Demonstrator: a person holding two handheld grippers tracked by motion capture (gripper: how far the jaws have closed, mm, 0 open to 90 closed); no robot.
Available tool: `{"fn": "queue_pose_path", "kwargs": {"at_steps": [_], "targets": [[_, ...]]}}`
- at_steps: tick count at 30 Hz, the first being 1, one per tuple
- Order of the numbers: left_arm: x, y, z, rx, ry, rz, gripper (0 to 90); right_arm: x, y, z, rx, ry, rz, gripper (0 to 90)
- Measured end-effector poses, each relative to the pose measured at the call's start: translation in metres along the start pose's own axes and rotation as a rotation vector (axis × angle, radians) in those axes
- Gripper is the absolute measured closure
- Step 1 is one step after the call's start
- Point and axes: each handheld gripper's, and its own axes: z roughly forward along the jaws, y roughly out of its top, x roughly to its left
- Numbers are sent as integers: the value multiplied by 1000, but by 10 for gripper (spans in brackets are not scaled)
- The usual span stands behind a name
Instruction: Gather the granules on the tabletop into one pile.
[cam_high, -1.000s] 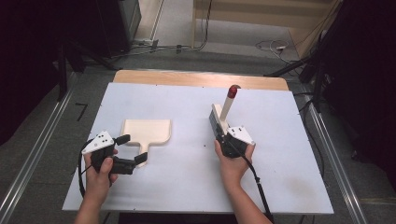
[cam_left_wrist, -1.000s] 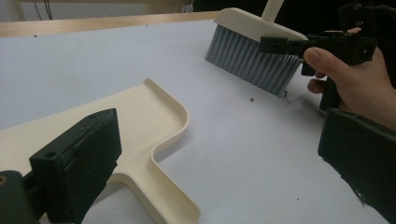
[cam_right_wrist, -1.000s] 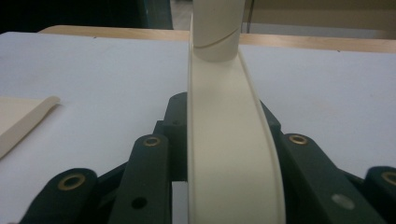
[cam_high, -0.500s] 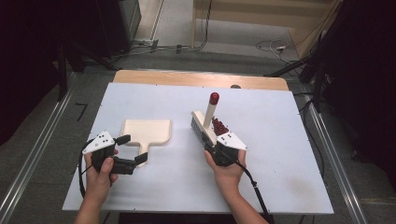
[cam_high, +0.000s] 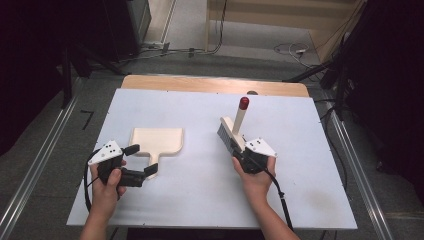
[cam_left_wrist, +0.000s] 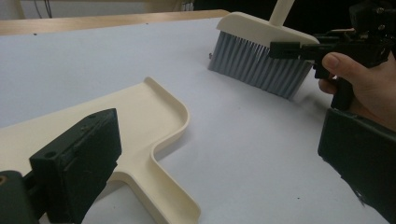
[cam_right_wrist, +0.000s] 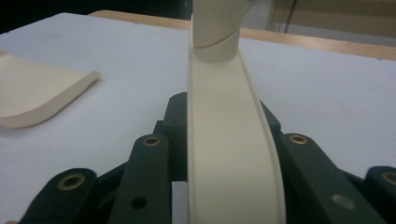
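Observation:
A cream dustpan (cam_high: 156, 140) lies flat on the white table at the left, its handle pointing toward me. My left gripper (cam_high: 141, 160) is open, its jaws wide apart on either side of that handle; in the left gripper view the dustpan (cam_left_wrist: 116, 121) runs under the left jaw. My right gripper (cam_high: 240, 150) is shut on the head of a cream hand brush (cam_high: 231, 131) with grey bristles and a red-tipped handle (cam_high: 244, 103). In the right gripper view the brush back (cam_right_wrist: 229, 140) is clamped between the jaws. The bristles (cam_left_wrist: 257, 65) rest on the table, right of the dustpan.
The white table top (cam_high: 300, 190) has a wooden strip (cam_high: 210, 84) along its far edge. Metal rails (cam_high: 350, 150) run down both sides. Cables lie on the floor beyond. Bare table separates the dustpan from the brush.
The right hand swung the brush left toward the dustpan, then back to the right. The left hand and dustpan stayed in place.

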Motion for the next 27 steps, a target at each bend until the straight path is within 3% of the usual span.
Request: {"fn": "queue_pose_path", "kwargs": {"at_steps": [3,7,10,14,16,19,21,22,27], "targets": [[-1,0,1,1,-5,1,0,-8,3,-2,-10,20,-7,657],[-1,-1,2,5,-4,4,0,-23,15,-10,-17,135,-49,657],[-1,-1,1,4,-3,-1,0,-38,25,-21,-39,237,-134,657],[-1,-1,2,4,-5,0,0,-63,34,-30,-17,464,-219,657],[-1,-1,3,7,-4,1,0,-70,32,-32,19,559,-272,657],[-2,-1,4,10,-4,2,0,-74,19,-27,89,673,-301,657],[-2,-1,4,12,-5,4,0,-75,7,-20,100,695,-333,657],[-3,-1,4,13,-4,4,0,-78,3,-16,90,703,-327,657],[-2,-2,4,14,-4,3,0,-87,0,0,30,668,-319,658]]}}
